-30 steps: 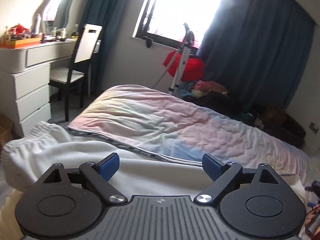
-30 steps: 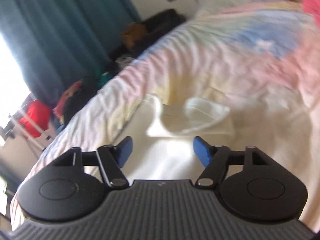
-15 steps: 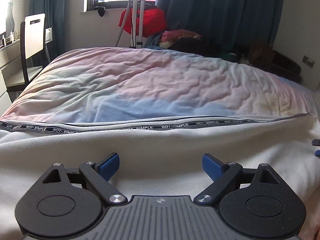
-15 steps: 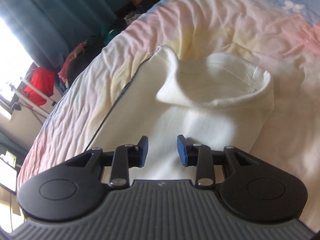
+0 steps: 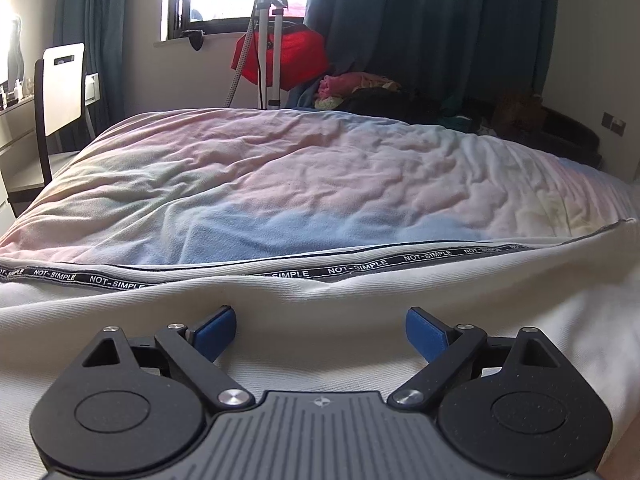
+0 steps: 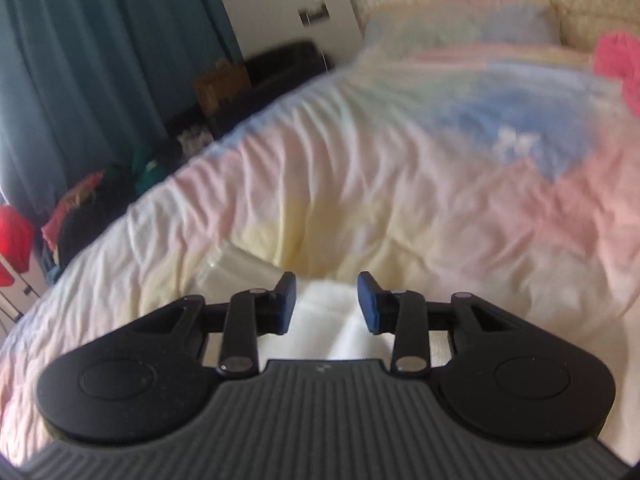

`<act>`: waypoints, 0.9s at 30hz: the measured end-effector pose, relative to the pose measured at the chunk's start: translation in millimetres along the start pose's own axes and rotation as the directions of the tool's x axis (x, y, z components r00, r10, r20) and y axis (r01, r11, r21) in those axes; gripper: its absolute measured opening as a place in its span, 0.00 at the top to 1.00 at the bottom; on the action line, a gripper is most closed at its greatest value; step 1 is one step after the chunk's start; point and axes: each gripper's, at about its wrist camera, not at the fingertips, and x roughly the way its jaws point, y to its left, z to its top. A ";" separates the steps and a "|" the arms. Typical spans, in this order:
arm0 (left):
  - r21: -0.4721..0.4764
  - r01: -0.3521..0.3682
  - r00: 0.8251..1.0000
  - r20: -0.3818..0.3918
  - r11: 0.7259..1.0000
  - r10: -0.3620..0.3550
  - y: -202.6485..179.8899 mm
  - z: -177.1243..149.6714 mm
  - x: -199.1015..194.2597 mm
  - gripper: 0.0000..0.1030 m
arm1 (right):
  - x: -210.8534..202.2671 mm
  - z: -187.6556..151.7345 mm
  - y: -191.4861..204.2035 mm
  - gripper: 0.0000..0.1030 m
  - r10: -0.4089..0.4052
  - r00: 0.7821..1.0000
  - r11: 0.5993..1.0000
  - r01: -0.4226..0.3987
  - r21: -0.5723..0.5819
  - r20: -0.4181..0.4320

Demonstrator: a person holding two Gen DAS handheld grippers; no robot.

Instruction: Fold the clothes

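White garment (image 5: 320, 304) w/ black lettered trim, rumpled on bed (image 5: 304, 176).

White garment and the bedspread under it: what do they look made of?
White garment: looks like a thick ribbed knit, matte, with fine parallel ribs and a woven tape printed NOT-SIMPLE. Bedspread: soft, matte, crinkled pastel fabric, possibly brushed cotton or microfibre.

Garment (image 5: 320, 320) across the near edge of the bed (image 5: 320, 184); chair (image 5: 60, 92) left, clothes pile (image 5: 360, 88) behind.
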 end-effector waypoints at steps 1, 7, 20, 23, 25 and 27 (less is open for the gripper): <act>0.012 0.001 1.000 0.003 1.000 -0.001 -1.9 -0.2 -0.3 0.10 | -7.5 1.4 1.2 0.63 0.016 1.000 1.000 -0.016 0.003 0.018; 0.120 -0.017 0.999 0.031 0.993 0.013 -21.6 1.3 -4.3 0.12 | -31.6 -22.2 12.7 0.63 0.141 0.988 0.990 -0.139 0.028 -0.070; 0.349 0.353 0.932 -0.046 0.868 -0.360 -150.3 58.2 50.5 0.22 | -28.7 -31.9 19.0 0.63 0.191 0.974 0.982 -0.187 0.038 -0.120; 0.392 0.447 0.890 -0.105 0.804 -0.443 -191.2 67.0 72.7 0.25 | -23.3 -28.5 9.3 0.63 0.184 0.976 0.981 -0.176 0.078 -0.118; 0.430 0.450 0.888 -0.120 0.783 -0.445 -214.1 68.5 87.6 0.29 | -19.0 -28.1 5.4 0.63 0.183 0.976 0.980 -0.172 0.096 -0.121; 0.470 0.429 0.899 -0.144 0.771 -0.413 -235.6 66.3 104.5 0.42 | -14.4 -28.8 2.6 0.63 0.182 0.975 0.979 -0.169 0.112 -0.128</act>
